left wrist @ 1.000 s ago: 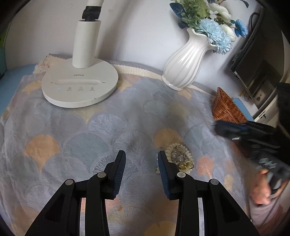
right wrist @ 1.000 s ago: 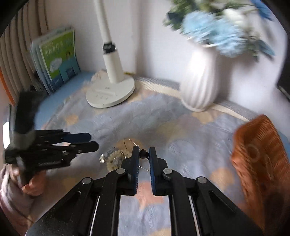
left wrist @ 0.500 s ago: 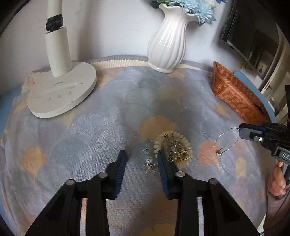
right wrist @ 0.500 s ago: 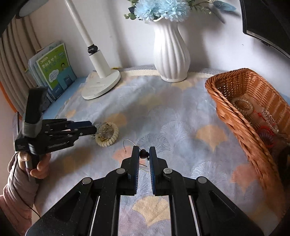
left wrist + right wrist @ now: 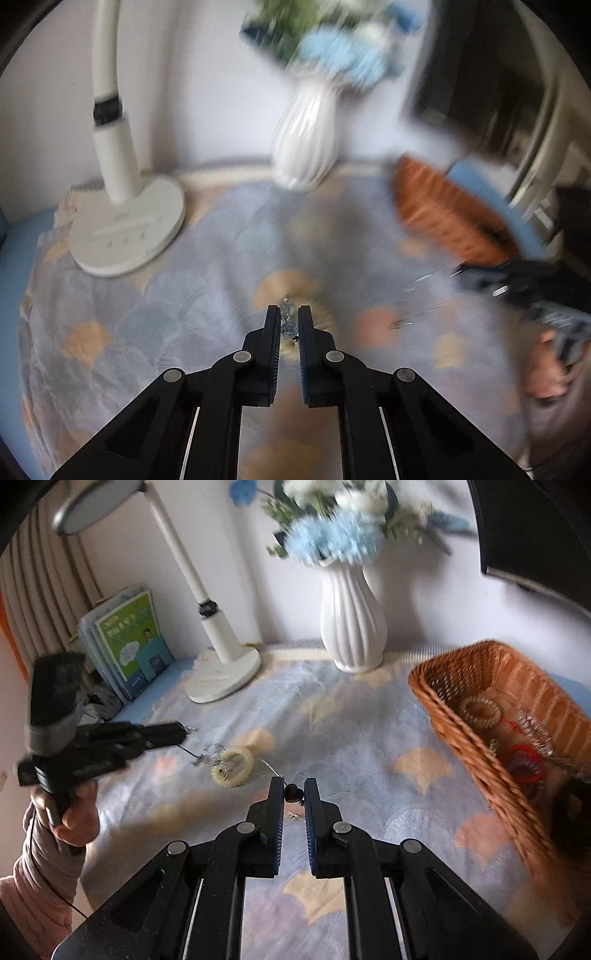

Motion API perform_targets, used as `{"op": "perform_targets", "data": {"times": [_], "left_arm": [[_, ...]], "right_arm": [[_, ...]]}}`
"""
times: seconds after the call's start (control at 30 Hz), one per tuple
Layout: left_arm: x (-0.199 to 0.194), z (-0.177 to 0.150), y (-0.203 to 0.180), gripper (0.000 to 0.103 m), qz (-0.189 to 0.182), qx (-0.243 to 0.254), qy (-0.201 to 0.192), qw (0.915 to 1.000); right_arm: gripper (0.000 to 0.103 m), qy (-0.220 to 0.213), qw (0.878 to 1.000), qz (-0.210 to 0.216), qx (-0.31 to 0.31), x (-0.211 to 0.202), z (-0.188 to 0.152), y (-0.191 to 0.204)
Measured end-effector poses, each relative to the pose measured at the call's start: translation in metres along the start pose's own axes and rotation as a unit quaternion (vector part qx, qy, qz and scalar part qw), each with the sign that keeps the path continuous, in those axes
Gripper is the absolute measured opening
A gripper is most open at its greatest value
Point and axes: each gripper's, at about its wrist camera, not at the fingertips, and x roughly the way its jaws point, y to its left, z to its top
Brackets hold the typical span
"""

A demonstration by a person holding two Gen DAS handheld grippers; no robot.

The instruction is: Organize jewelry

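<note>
- Progress, as I judge it: the basket [image 5: 495, 716], ahead and to the right of my right claw [image 5: 294, 794], already holds several pieces: a pale coil ring, a red cord loop and some clear beads. So part of the sorting is done.
- Left on the cloth [image 5: 351, 746]: a cream coil bracelet [image 5: 232, 768] with small metal bits tangled on it, ahead and to the left of my right claw, near the tip of my left claw.
- My right claw is clamped on a small dark heart pendant [image 5: 293, 793] with a thin wire trailing from it. I read it as bound for the basket.
- My left claw [image 5: 287, 323] is closing on a small clear beaded piece [image 5: 287, 321] that sits between its tips. The pads look to be pressing on it.
- Hard to make out: the left view is badly smeared, so the basket, the vase [image 5: 308, 144] and the cloth ahead of that claw are only blurs.
- I cannot tell whether the beaded piece is free of the bracelet or snagged on it.
- The basket's far right end is cut off by the frame edge, so I cannot count what it holds.
</note>
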Motion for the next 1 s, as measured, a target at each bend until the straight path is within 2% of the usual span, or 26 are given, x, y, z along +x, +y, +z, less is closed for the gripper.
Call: {"op": "perform_targets", "data": {"times": [0.17,0.23,0.3,0.37,0.47,0.57,0.63,0.77,0.9,0.93,1.0], "left_arm": [[-0.065,0.008,-0.023,0.009,-0.081,0.006,-0.055,0.9952],[-0.083,0.006,-0.03,0.009,-0.11,0.007,-0.07,0.9914],[-0.09,0.0,-0.033,0.009,-0.124,0.005,-0.07,0.9898],[-0.086,-0.013,-0.033,0.009,-0.115,0.001,-0.054,0.992],[-0.061,-0.04,-0.014,0.009,-0.082,-0.025,-0.007,0.9963],[-0.031,-0.069,0.018,0.009,-0.05,-0.071,0.043,0.9953],[-0.021,-0.083,0.035,0.009,-0.041,-0.093,0.058,0.9931],[-0.019,-0.099,0.054,0.009,-0.038,-0.116,0.056,0.991],[-0.026,-0.102,0.058,0.009,-0.049,-0.124,0.037,0.9904],[-0.026,-0.103,0.058,0.009,-0.05,-0.124,0.034,0.9904],[-0.027,-0.103,0.06,0.009,-0.055,-0.128,0.029,0.9898]], "right_arm": [[0.012,-0.02,1.0,0.013,-0.007,-0.037,-0.007,0.017],[0.012,-0.011,1.0,0.01,-0.011,-0.046,-0.015,0.024],[0.012,0.008,1.0,0.003,-0.004,-0.043,-0.024,0.025],[0.012,0.03,1.0,0.0,0.006,-0.037,-0.035,0.02],[0.012,0.068,0.997,-0.021,0.037,-0.017,-0.052,0.004],[0.012,0.087,0.993,-0.047,0.061,-0.001,-0.061,-0.014],[0.012,0.097,0.99,-0.062,0.076,0.008,-0.065,-0.026],[0.012,0.097,0.988,-0.072,0.098,0.012,-0.069,-0.041],[0.014,0.074,0.988,-0.069,0.121,0.001,-0.069,-0.054],[0.016,0.069,0.987,-0.07,0.125,-0.003,-0.069,-0.056],[0.028,0.056,0.987,-0.066,0.136,-0.013,-0.07,-0.062]]}}
